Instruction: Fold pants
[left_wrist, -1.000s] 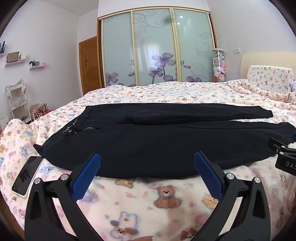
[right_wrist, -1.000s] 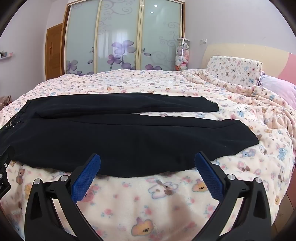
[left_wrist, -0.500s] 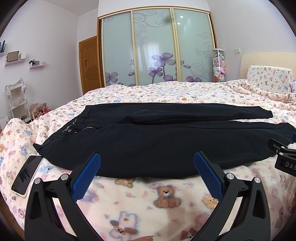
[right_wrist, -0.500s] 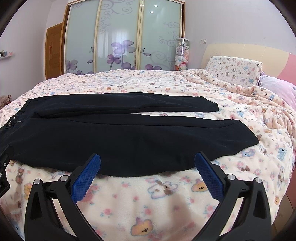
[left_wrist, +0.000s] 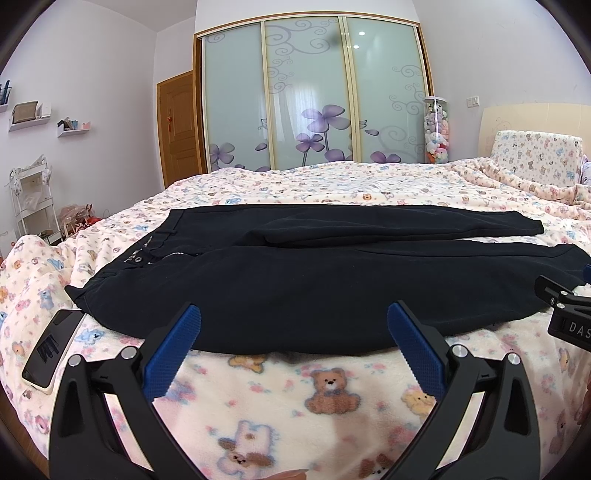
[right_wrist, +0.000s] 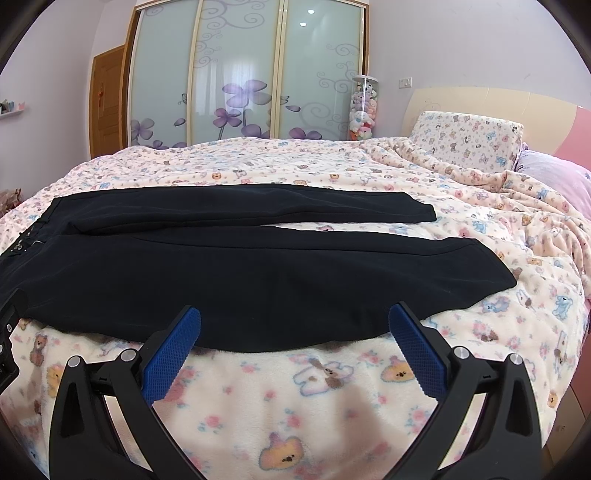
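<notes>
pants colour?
Black pants, plain, no pattern; clearest in the right wrist view.

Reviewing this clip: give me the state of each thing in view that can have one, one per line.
Pants: spread flat on the bed, legs apart, not folded, waist to the left.
Left tool: open, empty, just short of the pants' near edge.
Right tool: open, empty, just short of the near edge.
Phone: lying flat on the blanket, screen dark.
Wardrobe doors: shut.
Room door: shut.
</notes>
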